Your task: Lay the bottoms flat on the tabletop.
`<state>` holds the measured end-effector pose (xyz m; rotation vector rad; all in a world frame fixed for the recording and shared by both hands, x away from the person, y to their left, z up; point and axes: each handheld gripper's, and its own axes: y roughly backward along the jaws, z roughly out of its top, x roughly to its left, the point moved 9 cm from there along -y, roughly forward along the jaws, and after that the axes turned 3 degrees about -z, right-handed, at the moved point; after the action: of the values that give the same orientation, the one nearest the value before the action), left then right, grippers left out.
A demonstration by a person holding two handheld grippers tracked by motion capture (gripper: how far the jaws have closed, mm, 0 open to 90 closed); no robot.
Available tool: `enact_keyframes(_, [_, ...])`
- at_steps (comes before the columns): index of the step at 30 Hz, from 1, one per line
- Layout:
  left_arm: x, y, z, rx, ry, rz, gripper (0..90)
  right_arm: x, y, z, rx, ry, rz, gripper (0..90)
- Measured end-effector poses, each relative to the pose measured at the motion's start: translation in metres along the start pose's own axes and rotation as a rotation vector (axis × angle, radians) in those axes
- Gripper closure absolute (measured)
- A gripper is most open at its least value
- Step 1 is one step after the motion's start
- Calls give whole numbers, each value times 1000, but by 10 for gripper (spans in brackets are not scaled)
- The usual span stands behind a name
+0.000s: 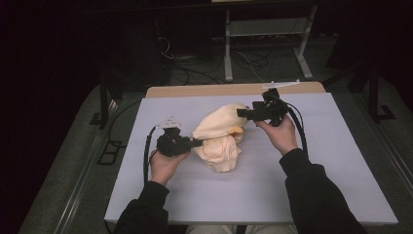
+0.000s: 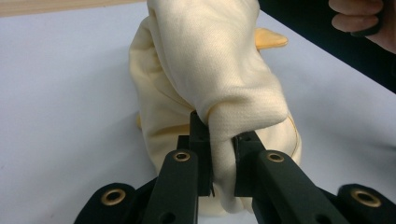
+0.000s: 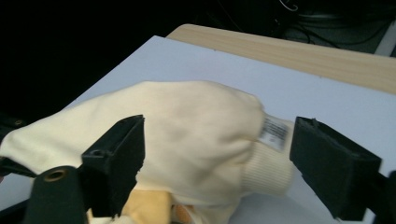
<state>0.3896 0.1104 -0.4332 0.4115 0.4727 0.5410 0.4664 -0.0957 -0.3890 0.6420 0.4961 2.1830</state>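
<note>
Centre of the high view, a cream-yellow garment sits bunched in a heap on the white desk, and both hands are working it. The left tool comes in from the left of the frame, held by the left hand, and it is pinching a fold of the garment: in the left gripper view the fabric is squeezed tight between the two black jaws at bottom centre. The right tool, gripped by the right hand, points at the top of the heap from the upper right. Its jaws are spread wide, one either side of the garment in the right gripper view, not pressing it. A white label shows at the ribbed cuff, right of centre there.
</note>
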Motion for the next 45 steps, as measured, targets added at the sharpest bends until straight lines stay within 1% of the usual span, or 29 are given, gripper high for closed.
enact_keyframes(5, [5,9,-8,-9,8,14,807,-9,-1,-5,3,-29,-8,154])
enact_keyframes(7, [9,12,-11,-13,20,24,807,-11,-1,-9,6,-34,0,154])
enact_keyframes(9, [14,17,-13,-26,39,35,807,-12,-3,-13,12,-38,2,155])
enact_keyframes(11, [19,20,-16,-29,59,40,807,-14,-4,-18,20,-41,1,154])
enact_keyframes(13, [23,22,-18,-35,70,48,807,-15,-6,-23,22,-50,10,155])
enact_keyframes(19, [29,28,-23,-42,87,63,807,-17,-14,-38,42,-60,25,155])
enact_keyframes(23, [32,30,-25,-47,96,66,807,-14,-25,-47,65,-74,38,155])
enact_keyframes(28, [31,30,-27,-50,92,61,807,-6,-46,-59,96,-96,58,160])
enact_keyframes(31, [30,30,-27,-48,85,60,807,0,-61,-68,116,-112,75,203])
enact_keyframes(33, [30,30,-28,-49,82,59,807,2,-68,-73,122,-133,88,267])
enact_keyframes(36, [30,29,-28,-49,80,60,807,5,-78,-81,129,-187,139,341])
enact_keyframes(37, [29,29,-28,-47,78,59,807,6,-81,-84,132,-196,153,367])
enact_keyframes(39, [29,28,-29,-43,73,64,807,6,-86,-88,138,-200,163,411])
enact_keyframes(40, [28,28,-29,-41,74,64,807,7,-88,-89,140,-204,172,448])
enact_keyframes(41, [27,27,-29,-39,69,67,806,8,-89,-90,140,-204,174,475])
enact_keyframes(43, [26,26,-29,-37,61,69,806,7,-89,-91,129,-194,158,554])
enact_keyframes(45, [25,25,-29,-35,58,70,806,5,-90,-91,130,-192,138,607])
